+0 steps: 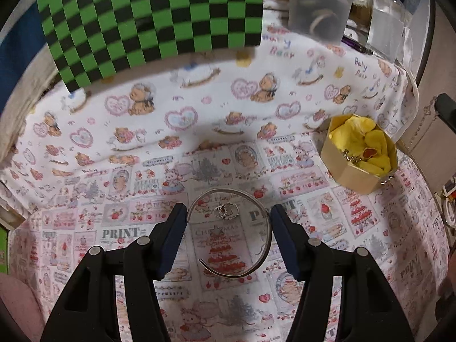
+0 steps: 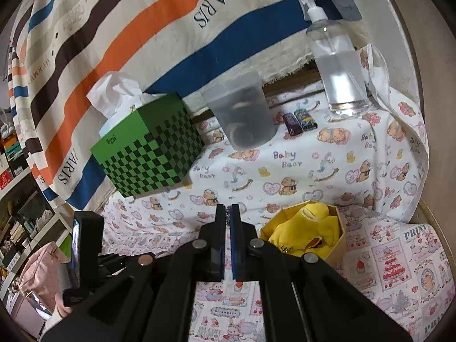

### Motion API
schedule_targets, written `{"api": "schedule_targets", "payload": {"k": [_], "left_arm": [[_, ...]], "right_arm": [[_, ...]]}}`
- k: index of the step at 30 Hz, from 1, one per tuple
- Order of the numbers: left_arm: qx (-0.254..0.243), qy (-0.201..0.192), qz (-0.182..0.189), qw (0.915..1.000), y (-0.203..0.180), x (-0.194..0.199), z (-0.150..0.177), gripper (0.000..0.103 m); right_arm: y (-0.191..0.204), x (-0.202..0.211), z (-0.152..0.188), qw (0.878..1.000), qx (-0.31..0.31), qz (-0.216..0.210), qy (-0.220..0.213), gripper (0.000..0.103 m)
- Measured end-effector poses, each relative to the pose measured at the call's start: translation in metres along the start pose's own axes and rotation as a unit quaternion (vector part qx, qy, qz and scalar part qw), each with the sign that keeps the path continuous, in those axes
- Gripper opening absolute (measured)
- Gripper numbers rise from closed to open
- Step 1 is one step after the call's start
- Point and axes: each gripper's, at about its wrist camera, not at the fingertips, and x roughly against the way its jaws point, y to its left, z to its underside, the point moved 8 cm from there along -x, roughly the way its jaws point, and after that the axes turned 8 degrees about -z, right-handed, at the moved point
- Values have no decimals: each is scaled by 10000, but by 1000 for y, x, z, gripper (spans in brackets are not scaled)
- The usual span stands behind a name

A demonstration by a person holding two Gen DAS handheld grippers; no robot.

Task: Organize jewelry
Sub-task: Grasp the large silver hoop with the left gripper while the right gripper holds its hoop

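Left wrist view: your left gripper (image 1: 228,213) holds its blue pads (image 1: 173,228) partly apart, and the silver bangle (image 1: 265,228) sits between them, low centre of the frame. Its left arc lies against the left pad and its right arc reaches the right pad; whether the pads press on it or it lies on the cloth below, you cannot tell. Two small rings (image 1: 226,210) show inside the bangle's loop, near its upper edge. The gold octagonal box (image 1: 357,154) with yellow filling sits at the right of the frame, well apart from the pads, on the printed cloth (image 1: 114,142). Right wrist view: your right gripper (image 2: 228,213) has its jaws together at frame centre, with only a thin dark sliver showing at the tips; what that sliver is, you cannot tell. The same box lies just right of these tips. A green checkered tissue box (image 2: 148,148) stands at left of centre.
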Motion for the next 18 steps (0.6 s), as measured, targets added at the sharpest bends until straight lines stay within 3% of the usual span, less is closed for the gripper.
{"api": "schedule_targets", "payload": {"k": [4,5,18], "left_arm": [[56,-177,59,9998,-7,10,-12,59],[68,-219,93,9997,-10,-4,-15,59],[168,-734,503,9959,-39,40,-53,59]], "right_arm": [[-1,9,-7,9997,-43,-98,-198,2],[-1,10,-8,9997,-40,-102,-203,2],[-13,26,-19,9985,-182,-85,-511,2]]}}
